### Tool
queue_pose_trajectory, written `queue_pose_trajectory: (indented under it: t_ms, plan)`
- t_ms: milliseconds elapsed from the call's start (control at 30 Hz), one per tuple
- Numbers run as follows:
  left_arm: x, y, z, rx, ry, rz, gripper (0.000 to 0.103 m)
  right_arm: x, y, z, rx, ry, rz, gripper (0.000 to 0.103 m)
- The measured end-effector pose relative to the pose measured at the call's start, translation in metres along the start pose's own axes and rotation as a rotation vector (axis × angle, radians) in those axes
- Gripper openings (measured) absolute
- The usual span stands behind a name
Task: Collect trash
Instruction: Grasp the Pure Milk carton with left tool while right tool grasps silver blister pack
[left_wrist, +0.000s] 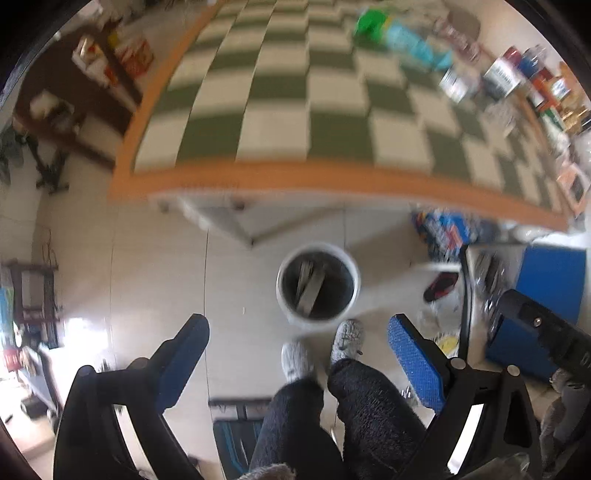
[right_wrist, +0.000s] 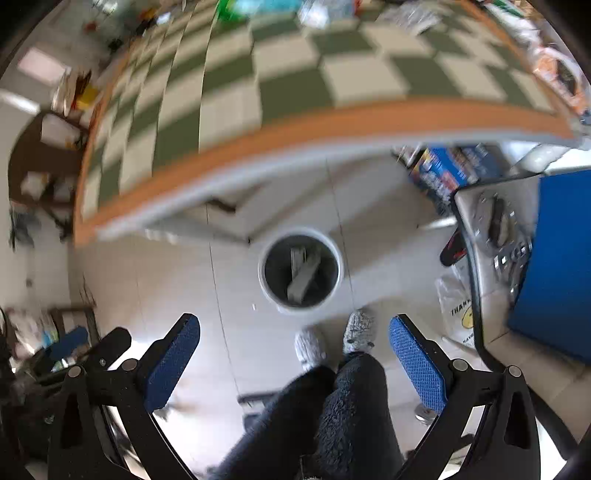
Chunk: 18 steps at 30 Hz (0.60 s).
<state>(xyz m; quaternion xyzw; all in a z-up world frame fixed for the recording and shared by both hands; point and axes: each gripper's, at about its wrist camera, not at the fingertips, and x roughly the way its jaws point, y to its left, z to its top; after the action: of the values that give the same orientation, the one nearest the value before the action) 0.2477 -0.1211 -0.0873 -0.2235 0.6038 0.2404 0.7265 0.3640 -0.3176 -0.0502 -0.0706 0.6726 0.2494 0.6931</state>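
Observation:
A white round trash bin (left_wrist: 318, 286) stands on the tiled floor below the table edge, with grey flat pieces inside; it also shows in the right wrist view (right_wrist: 301, 269). My left gripper (left_wrist: 298, 338) is open and empty, held high over the floor, near the bin. My right gripper (right_wrist: 295, 332) is open and empty, also above the floor, near the bin. On the green-and-white checked table (left_wrist: 280, 122) lie a green and light-blue wrapper (left_wrist: 399, 33) and clear crumpled plastic (left_wrist: 460, 38) at the far side. All is motion-blurred.
The table's orange edge (right_wrist: 332, 125) runs across both views. Jars and cans (left_wrist: 517, 74) line its right side. A blue chair (right_wrist: 561, 258), a white plastic bag (right_wrist: 458, 314) and blue boxes (right_wrist: 454, 170) stand right of the bin. The person's legs and grey slippers (left_wrist: 347, 338) are below the grippers.

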Motion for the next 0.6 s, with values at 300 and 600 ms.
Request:
queue_pose_trajectory:
  t_ms: [300, 600]
  plan:
    - [-0.02, -0.127, 0.163, 0.309, -0.147, 0.054, 0.099, -0.065, -0.083, 0.128, 0.167, -0.11, -0.037, 0.103]
    - [0.08, -0.257, 0.285, 0.63, 0.025, 0.078, 0.098, -0.014, -0.207, 0.247, 0.357, -0.001, -0.044, 0.103]
